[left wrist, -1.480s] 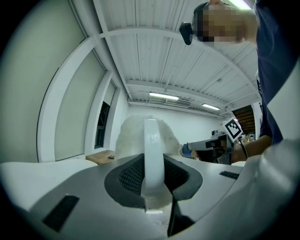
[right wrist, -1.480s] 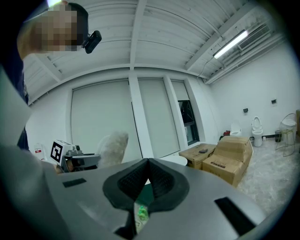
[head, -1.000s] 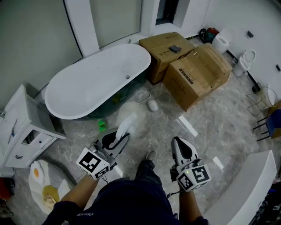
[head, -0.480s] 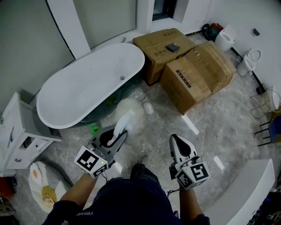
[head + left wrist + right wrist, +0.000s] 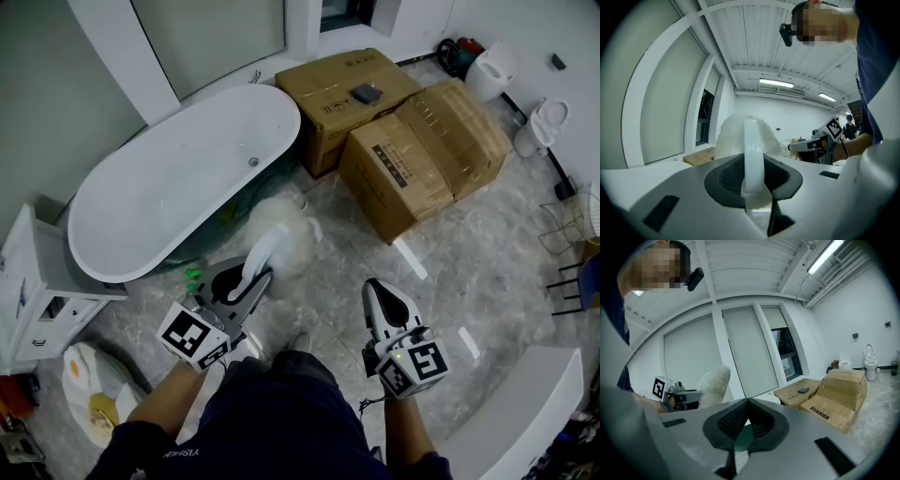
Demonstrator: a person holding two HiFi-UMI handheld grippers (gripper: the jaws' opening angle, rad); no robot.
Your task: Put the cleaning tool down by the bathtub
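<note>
So far the cleaning tool (image 5: 277,239) is not down. The fingers of my left gripper (image 5: 246,281) are clamped on its white handle, and its fluffy head hangs in the air above the floor (image 5: 450,272), near the side of the bathtub (image 5: 112,187). My right gripper (image 5: 380,298) has its fingers pressed together on nothing. What is left, I judge, is lowering the cleaning tool to the floor beside the bathtub and letting go.
</note>
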